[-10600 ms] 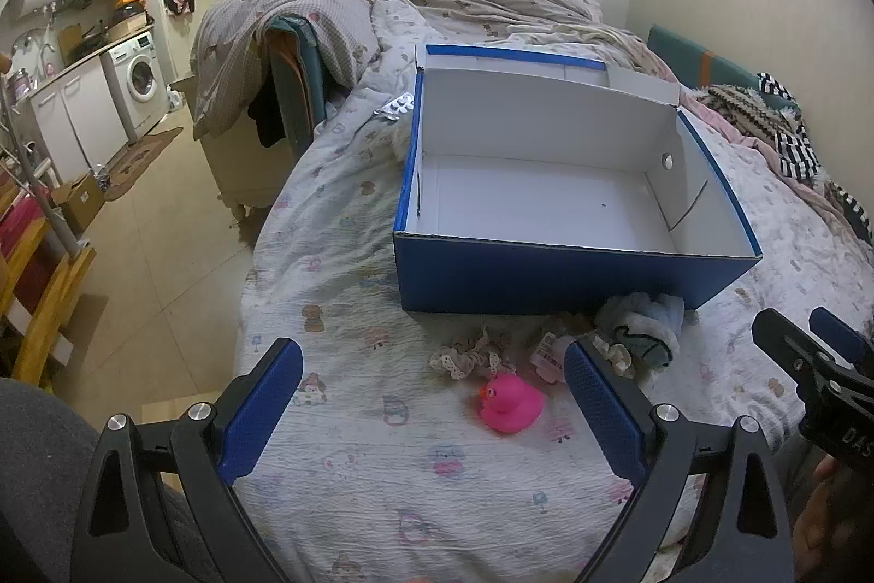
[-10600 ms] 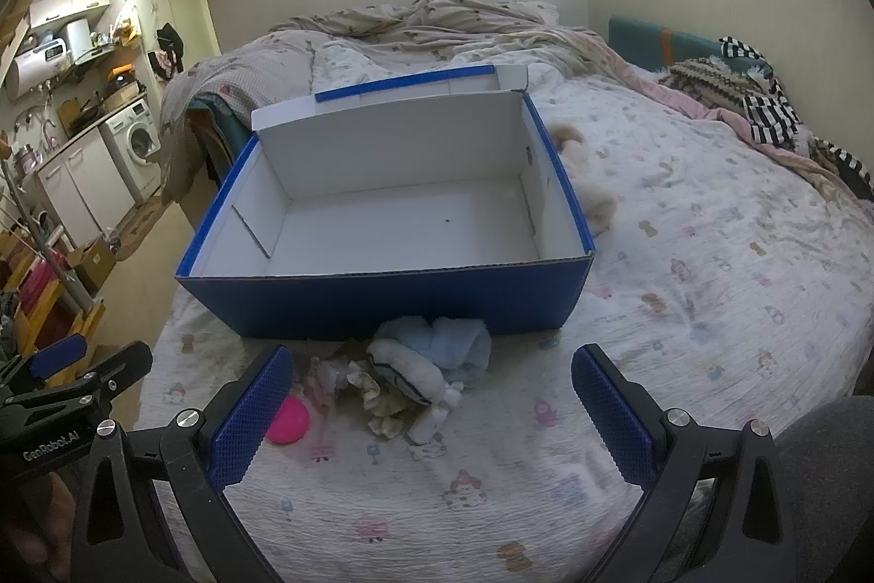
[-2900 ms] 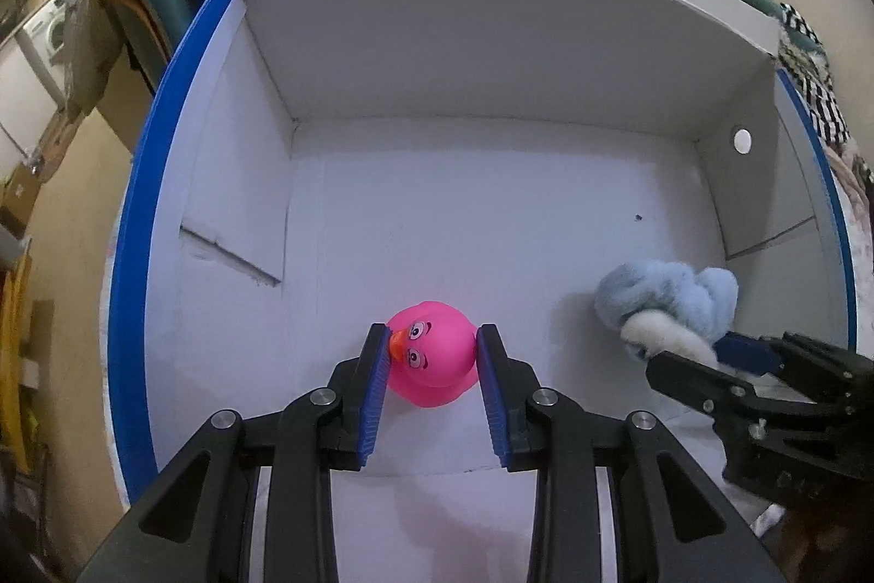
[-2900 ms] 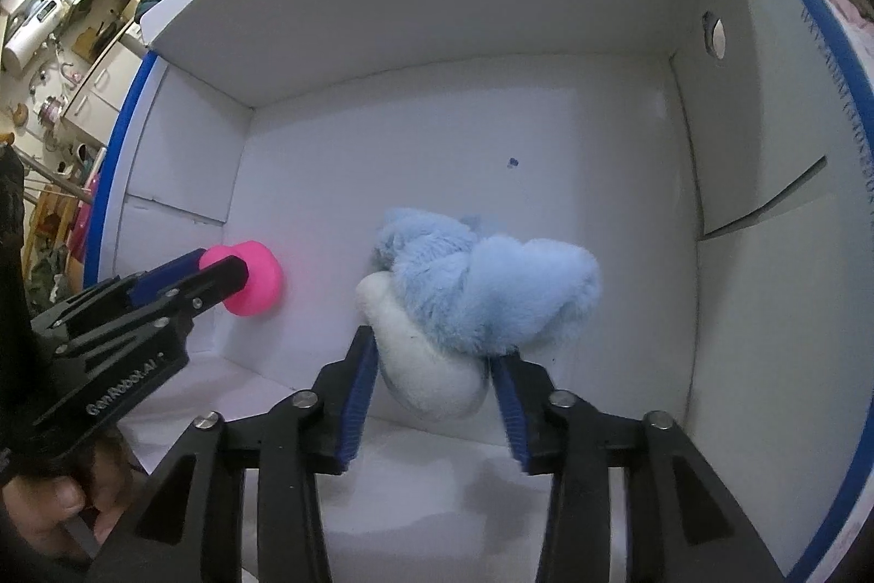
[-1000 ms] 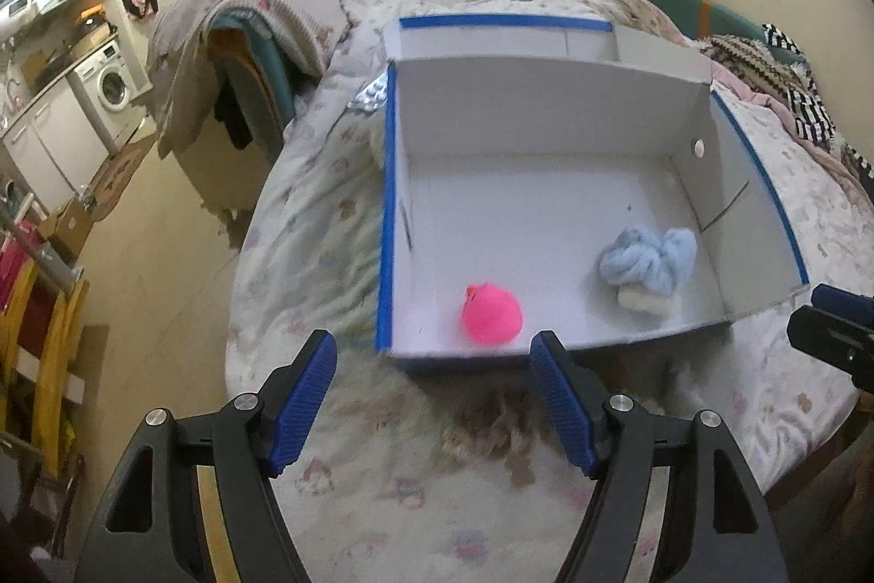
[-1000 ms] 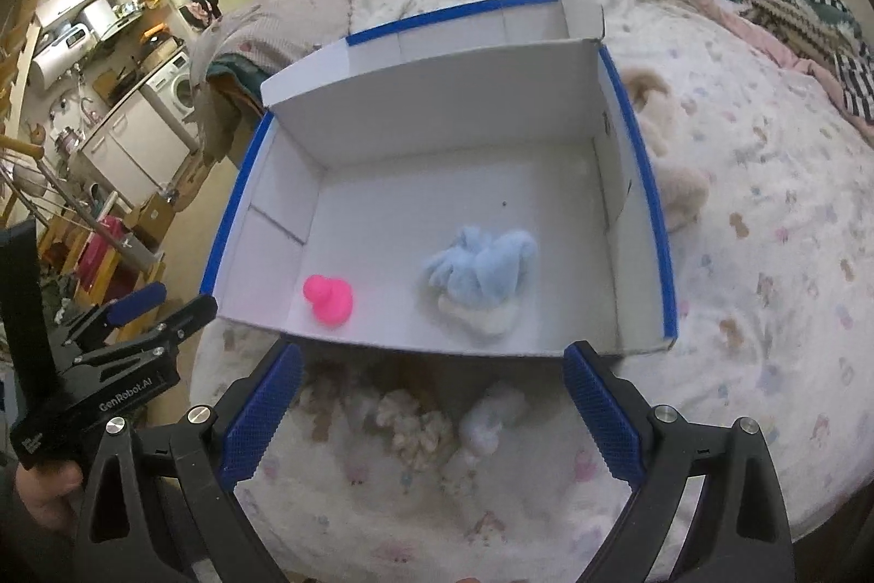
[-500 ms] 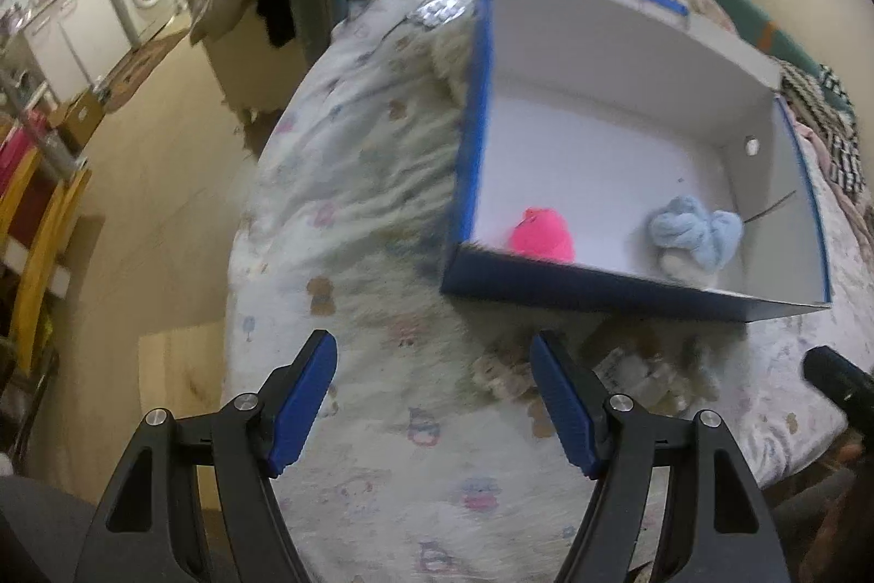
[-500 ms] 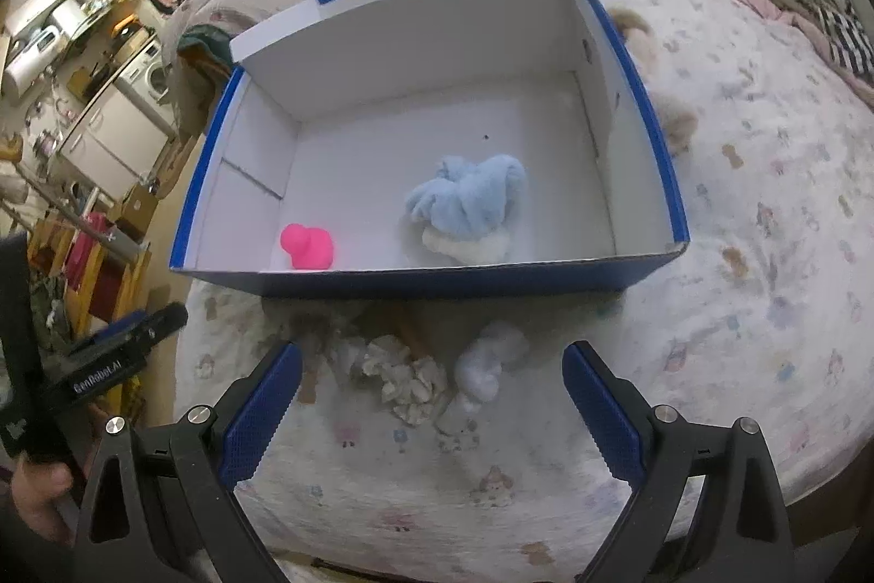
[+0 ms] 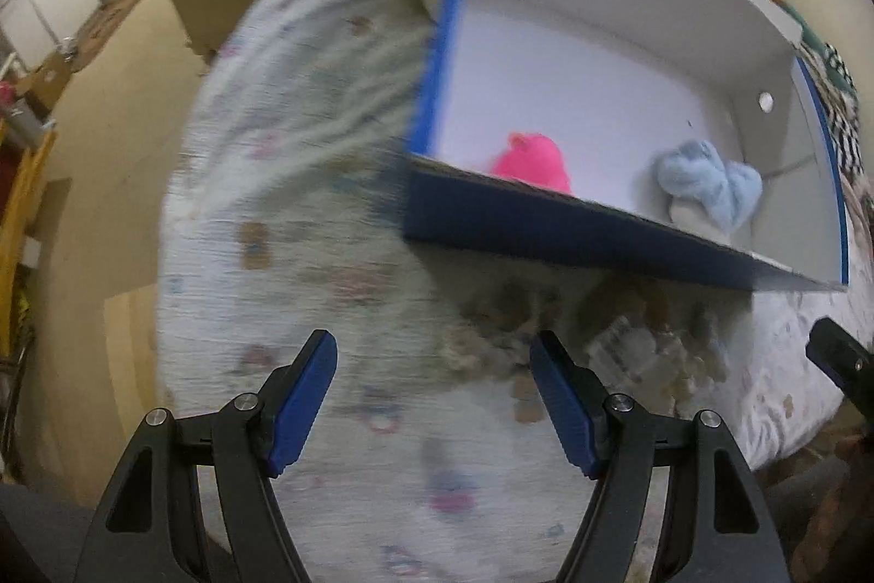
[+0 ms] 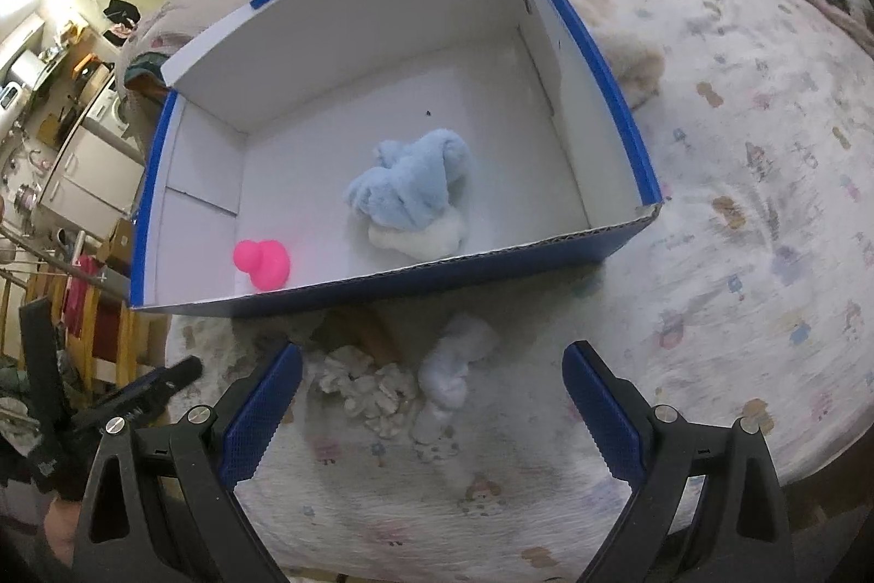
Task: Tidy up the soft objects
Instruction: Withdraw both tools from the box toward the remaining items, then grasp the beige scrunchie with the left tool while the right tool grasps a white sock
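On the bed (image 10: 737, 211) sits a blue box (image 10: 491, 277) holding a pink duck (image 10: 262, 261) and blue plush (image 10: 415, 189). Left claw (image 9: 434, 397) and right claw (image 10: 431, 413) gape wide, empty, above white socks (image 10: 453, 375) and lace scraps (image 10: 366, 386).

From the left wrist we see the bedsheet (image 9: 306, 211) and the small soft pieces (image 9: 628, 342) before the blue box (image 9: 573, 228) smeared by motion blur, so we cannot tell them apart. The box's near wall hides the lower part of the pink duck (image 9: 530, 159). The right gripper (image 9: 841, 361) is cut off at that picture's edge, perhaps open.
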### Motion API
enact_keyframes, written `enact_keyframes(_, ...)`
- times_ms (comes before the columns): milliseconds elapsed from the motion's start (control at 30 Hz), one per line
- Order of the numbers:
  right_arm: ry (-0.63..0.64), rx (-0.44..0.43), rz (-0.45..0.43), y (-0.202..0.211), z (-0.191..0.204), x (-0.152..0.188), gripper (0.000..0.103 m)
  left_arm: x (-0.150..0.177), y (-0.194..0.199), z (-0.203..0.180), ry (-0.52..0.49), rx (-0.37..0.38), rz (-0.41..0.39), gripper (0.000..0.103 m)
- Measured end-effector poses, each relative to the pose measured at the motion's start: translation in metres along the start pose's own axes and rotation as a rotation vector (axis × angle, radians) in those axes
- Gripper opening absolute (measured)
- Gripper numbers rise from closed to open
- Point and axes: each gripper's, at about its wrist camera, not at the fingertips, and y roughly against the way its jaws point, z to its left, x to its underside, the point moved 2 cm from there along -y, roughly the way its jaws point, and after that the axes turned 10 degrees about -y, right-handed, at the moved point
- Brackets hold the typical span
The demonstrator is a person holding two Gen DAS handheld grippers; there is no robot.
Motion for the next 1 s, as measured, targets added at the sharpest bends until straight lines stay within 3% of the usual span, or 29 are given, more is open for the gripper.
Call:
enact_keyframes(300, -0.020, 0.006, 0.037, -0.013, -0.012, -0.002, 0.102, -0.008, -0.035, -0.035, -0.060, 0.024, 0.060, 0.067)
enact_keyframes(333, -0.034, -0.008, 0.048, -0.014, -0.015, -0.002, 0.102, -0.009, -0.039, -0.038, -0.066, 0.022, 0.069, 0.053)
enact_keyframes(367, -0.050, -0.024, 0.057, -0.015, -0.019, -0.002, 0.102, -0.009, -0.043, -0.038, -0.066, 0.025, 0.080, 0.032)
enact_keyframes(467, -0.091, -0.053, 0.087, -0.021, -0.028, -0.004, 0.102, -0.007, -0.054, -0.038, -0.044, 0.076, 0.116, 0.012)
enact_keyframes(600, -0.132, -0.090, 0.132, -0.033, -0.033, -0.003, 0.100, -0.008, -0.050, -0.039, -0.056, 0.085, 0.094, 0.009)
enact_keyframes(667, -0.130, -0.096, 0.151, -0.039, -0.032, -0.002, 0.089, -0.007, -0.046, -0.036, -0.056, 0.085, 0.082, 0.009)
enact_keyframes(733, -0.113, -0.092, 0.171, -0.046, -0.029, -0.001, 0.085, -0.006, -0.042, -0.033, -0.052, 0.081, 0.072, 0.009)
enact_keyframes(833, -0.087, -0.069, 0.205, -0.060, -0.025, 0.003, 0.060, -0.004, -0.036, -0.028, -0.050, 0.055, 0.048, 0.009)
enact_keyframes(867, -0.085, -0.067, 0.223, -0.064, -0.026, 0.004, 0.056, -0.003, -0.036, -0.030, -0.045, 0.051, 0.042, 0.009)
enact_keyframes(1000, -0.064, -0.054, 0.242, -0.070, -0.022, 0.010, 0.056, 0.001, -0.028, -0.022, -0.035, 0.033, 0.026, 0.009)
